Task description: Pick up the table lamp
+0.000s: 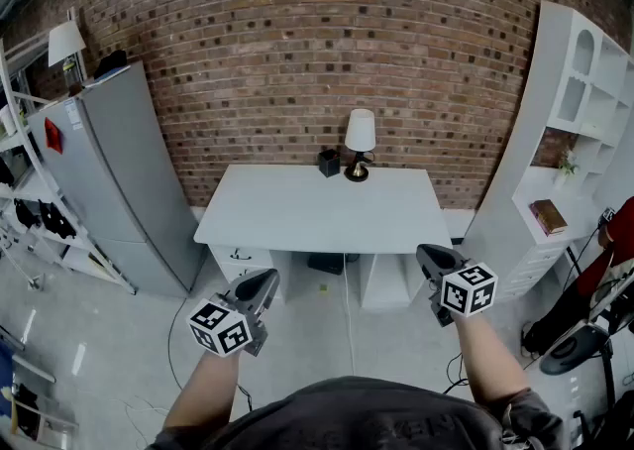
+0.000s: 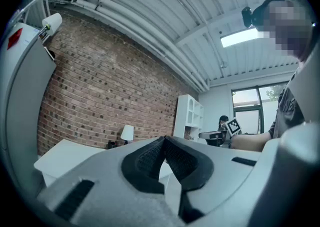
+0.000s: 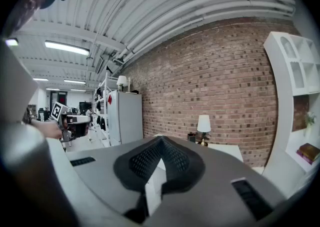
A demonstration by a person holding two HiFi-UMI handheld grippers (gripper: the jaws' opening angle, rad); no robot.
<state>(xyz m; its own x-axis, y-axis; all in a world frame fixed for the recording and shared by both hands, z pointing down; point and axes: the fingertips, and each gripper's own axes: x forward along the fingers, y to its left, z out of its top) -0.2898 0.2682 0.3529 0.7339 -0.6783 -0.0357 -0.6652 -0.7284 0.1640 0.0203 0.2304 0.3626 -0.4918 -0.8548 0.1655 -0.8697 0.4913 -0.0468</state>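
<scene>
Table lamp (image 1: 360,144): white shade, dark rounded base, upright at the far edge of the white tabletop (image 1: 297,210), close to the brick wall (image 1: 297,42). Small black box (image 1: 329,162) just beside it on the left. Rest of the tabletop looks bare.

Left gripper (image 1: 263,282): held low in front of the person, well short of the tabletop's near edge. Its own view shows the dark pads pressed together at the tips with nothing between them; the lamp is small and distant behind them.

Right gripper (image 1: 428,257): same height on the other side, also well apart from the lamp. Jaws meet at the tips, nothing held.

Also noted: grey refrigerator (image 1: 119,180) to the left with a second, similar lamp (image 1: 66,45) on top; white shelf unit (image 1: 575,121) to the right.

Step, as I judge it: the very start. Approach not made, no contact with anything.

Next move calls for:
- stepping up to the tabletop and reaching across its full depth, since the lamp sits at the back;
- spreading one gripper's jaws before arrival;
- taking the narrow stem between shade and base, probably with the right gripper, which lies on the side clear of the box;
- lifting straight up, as the shade makes it top-heavy.
</scene>
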